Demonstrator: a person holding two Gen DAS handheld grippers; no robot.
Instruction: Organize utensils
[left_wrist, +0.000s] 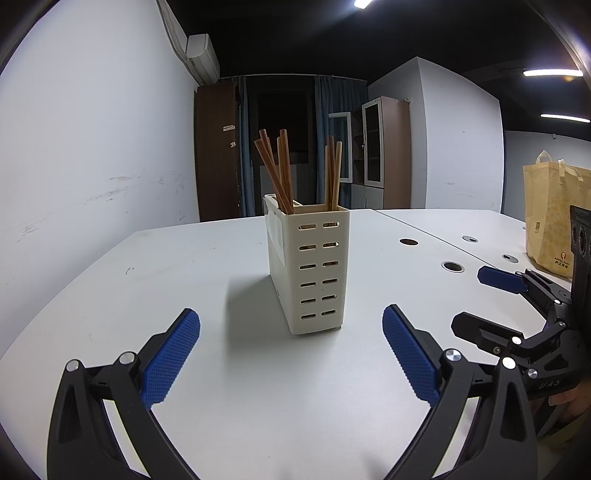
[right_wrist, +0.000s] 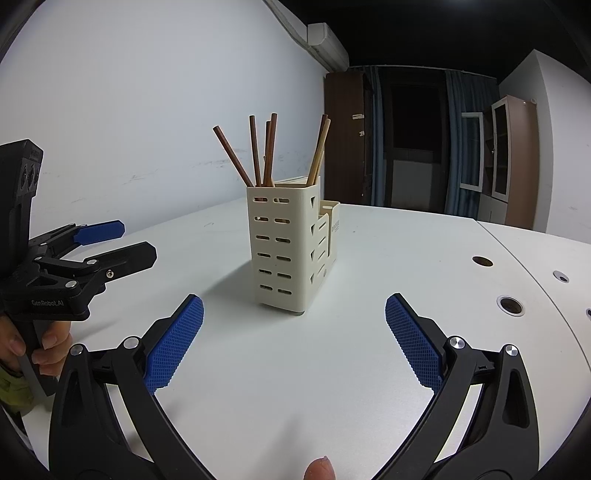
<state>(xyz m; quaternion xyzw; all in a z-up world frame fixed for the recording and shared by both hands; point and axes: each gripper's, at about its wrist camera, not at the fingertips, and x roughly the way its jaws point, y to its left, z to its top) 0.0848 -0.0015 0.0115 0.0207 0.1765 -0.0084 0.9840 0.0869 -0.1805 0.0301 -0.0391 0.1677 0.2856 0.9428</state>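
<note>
A cream slotted utensil holder (left_wrist: 308, 264) (right_wrist: 284, 247) stands upright on the white table (left_wrist: 221, 369) (right_wrist: 369, 350). Several brown wooden chopsticks (left_wrist: 280, 173) (right_wrist: 264, 151) stick up out of it. My left gripper (left_wrist: 291, 325) is open just short of the holder, nothing between its blue pads. It shows again at the left of the right wrist view, left gripper (right_wrist: 122, 240). My right gripper (right_wrist: 294, 314) is open too, empty, facing the holder from the other side. Right gripper (left_wrist: 476, 299) appears at the right edge of the left wrist view.
A yellow fabric bag (left_wrist: 554, 221) stands at the table's far right. Round cable holes (left_wrist: 452, 266) (right_wrist: 511, 305) run along the seam between two tabletops. A hand (right_wrist: 33, 343) grips the left tool's handle. White wall on the left, cabinets behind.
</note>
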